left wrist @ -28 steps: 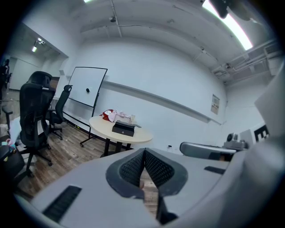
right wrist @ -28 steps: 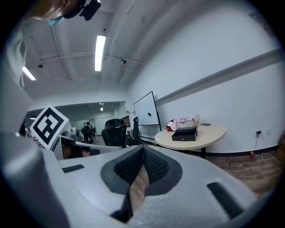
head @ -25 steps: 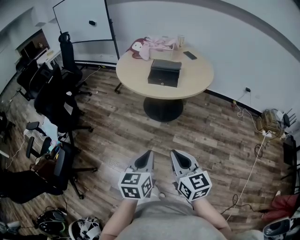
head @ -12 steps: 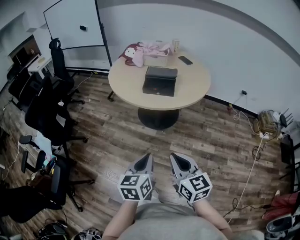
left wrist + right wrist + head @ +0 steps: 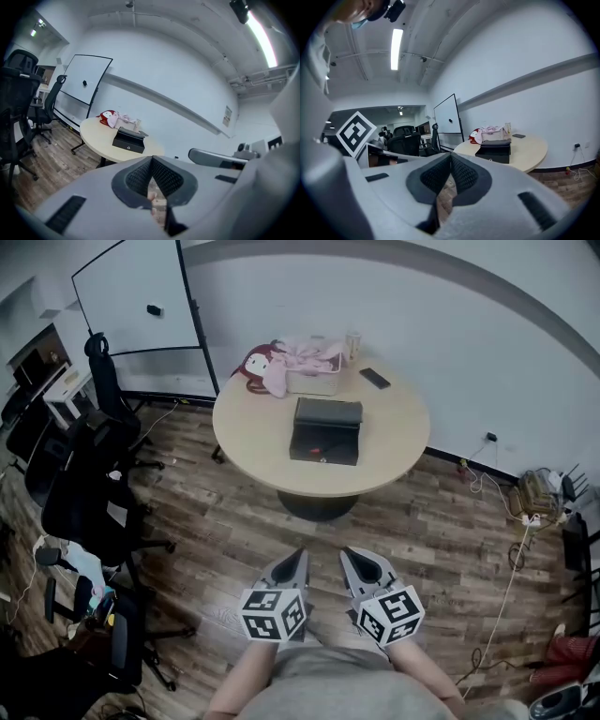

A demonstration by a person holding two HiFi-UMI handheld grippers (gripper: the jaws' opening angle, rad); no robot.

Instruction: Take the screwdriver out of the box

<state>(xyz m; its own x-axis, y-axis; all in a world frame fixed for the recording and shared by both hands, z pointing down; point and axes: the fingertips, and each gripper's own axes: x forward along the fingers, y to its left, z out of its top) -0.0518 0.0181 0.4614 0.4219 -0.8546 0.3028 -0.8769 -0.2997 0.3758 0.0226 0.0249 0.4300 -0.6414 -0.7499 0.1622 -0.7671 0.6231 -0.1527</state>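
A black box (image 5: 325, 431) lies on the round beige table (image 5: 394, 446) with its lid closed; it also shows in the left gripper view as the box (image 5: 128, 140) and in the right gripper view as the box (image 5: 494, 151). No screwdriver is visible. My left gripper (image 5: 298, 557) and right gripper (image 5: 347, 554) are held side by side over the wooden floor, well short of the table. Both are shut with nothing between the jaws.
Pink cloth and a red plush (image 5: 255, 364) lie at the table's far side, with a phone (image 5: 375, 379) and a cup (image 5: 353, 341). Black office chairs (image 5: 89, 502) stand at the left, a whiteboard (image 5: 131, 298) behind them. Cables and a power strip (image 5: 530, 512) lie at the right.
The table and box have drawn nearer and lower in the head view. Both grippers keep their place before the body and stay shut.
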